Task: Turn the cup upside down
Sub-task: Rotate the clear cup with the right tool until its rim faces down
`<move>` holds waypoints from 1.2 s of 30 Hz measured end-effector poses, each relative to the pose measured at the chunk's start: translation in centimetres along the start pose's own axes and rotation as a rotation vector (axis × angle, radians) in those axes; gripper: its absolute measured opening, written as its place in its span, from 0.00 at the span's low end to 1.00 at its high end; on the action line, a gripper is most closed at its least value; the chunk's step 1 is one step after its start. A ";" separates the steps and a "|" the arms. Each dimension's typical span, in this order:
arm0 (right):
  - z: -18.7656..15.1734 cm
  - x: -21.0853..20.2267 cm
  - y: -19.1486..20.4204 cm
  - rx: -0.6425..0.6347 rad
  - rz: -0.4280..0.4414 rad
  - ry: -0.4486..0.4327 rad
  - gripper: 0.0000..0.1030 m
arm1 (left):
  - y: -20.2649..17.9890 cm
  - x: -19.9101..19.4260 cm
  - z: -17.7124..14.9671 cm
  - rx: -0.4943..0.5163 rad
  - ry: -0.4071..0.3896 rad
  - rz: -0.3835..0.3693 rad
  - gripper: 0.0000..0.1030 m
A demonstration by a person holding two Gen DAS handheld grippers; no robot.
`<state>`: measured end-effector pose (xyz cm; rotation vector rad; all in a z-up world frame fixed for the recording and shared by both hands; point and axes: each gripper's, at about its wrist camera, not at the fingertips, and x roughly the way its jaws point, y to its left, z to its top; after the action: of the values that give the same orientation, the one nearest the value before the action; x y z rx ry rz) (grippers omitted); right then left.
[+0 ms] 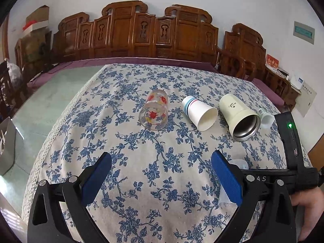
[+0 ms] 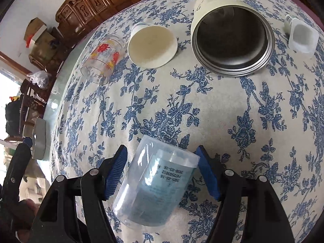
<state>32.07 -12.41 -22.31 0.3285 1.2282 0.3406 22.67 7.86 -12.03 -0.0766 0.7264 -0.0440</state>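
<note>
A clear plastic cup (image 2: pixel 156 184) with printed digits on its base stands upside down on the flowered tablecloth (image 2: pixel 222 111), between the fingers of my right gripper (image 2: pixel 162 174). The blue pads stand a little apart from its sides, so the gripper is open. In the left wrist view a sliver of this cup (image 1: pixel 240 165) shows behind the right finger of my left gripper (image 1: pixel 162 172), which is open and empty above the cloth. The right gripper's black body (image 1: pixel 291 147) shows at the right there.
Lying on their sides in a row: a glass with red flowers (image 1: pixel 154 112) (image 2: pixel 101 58), a white paper cup (image 1: pixel 199 112) (image 2: pixel 151 45), a cream steel-lined tumbler (image 1: pixel 240 117) (image 2: pixel 232 40), and a small white plastic cup (image 1: pixel 266 117) (image 2: pixel 301 36). A carved wooden bench (image 1: pixel 141 34) stands behind the table.
</note>
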 end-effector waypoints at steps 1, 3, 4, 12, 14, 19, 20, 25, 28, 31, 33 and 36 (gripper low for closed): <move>0.0 0.0 0.0 0.002 0.002 0.004 0.70 | 0.0 0.0 0.0 0.001 0.000 -0.001 0.92; 0.2 0.1 0.0 0.006 -0.003 0.013 0.68 | -0.1 -0.1 0.1 0.002 -0.001 0.000 0.92; 0.3 0.1 0.0 0.009 -0.007 0.018 0.63 | -0.1 -0.1 0.1 0.002 -0.003 -0.001 0.92; 0.6 -1.8 0.4 -0.073 0.008 -0.090 0.60 | 0.1 -0.1 0.2 -0.003 -0.001 0.002 0.92; 0.7 -2.8 0.6 -0.119 0.010 -0.151 0.60 | 0.0 -0.1 0.2 -0.002 -0.002 0.001 0.92; 0.7 -4.1 1.4 -0.267 -0.078 -0.257 0.59 | -0.1 0.1 0.2 0.003 0.001 0.001 0.92; 0.6 -4.1 1.7 -0.303 -0.111 -0.280 0.59 | -0.1 0.1 0.2 0.003 0.002 0.001 0.92; -0.2 -4.4 1.9 -0.442 -0.223 -0.369 0.59 | -0.2 0.3 0.1 0.006 0.005 0.001 0.92; -1.0 -4.3 1.9 -0.492 -0.248 -0.398 0.59 | -0.2 0.3 0.1 0.007 0.007 0.001 0.92; -1.9 -4.2 2.4 -0.530 -0.269 -0.416 0.59 | -0.2 0.4 0.0 0.009 0.008 0.003 0.92; -2.4 -4.2 2.7 -0.551 -0.279 -0.421 0.59 | -0.2 0.5 0.0 0.011 0.008 0.002 0.92; -3.0 -4.2 2.8 -0.560 -0.278 -0.414 0.59 | -0.3 0.5 0.0 0.011 0.008 0.001 0.92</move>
<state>27.75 -11.51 -18.48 -0.2469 0.7175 0.3402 23.02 7.57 -12.31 -0.0657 0.7345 -0.0471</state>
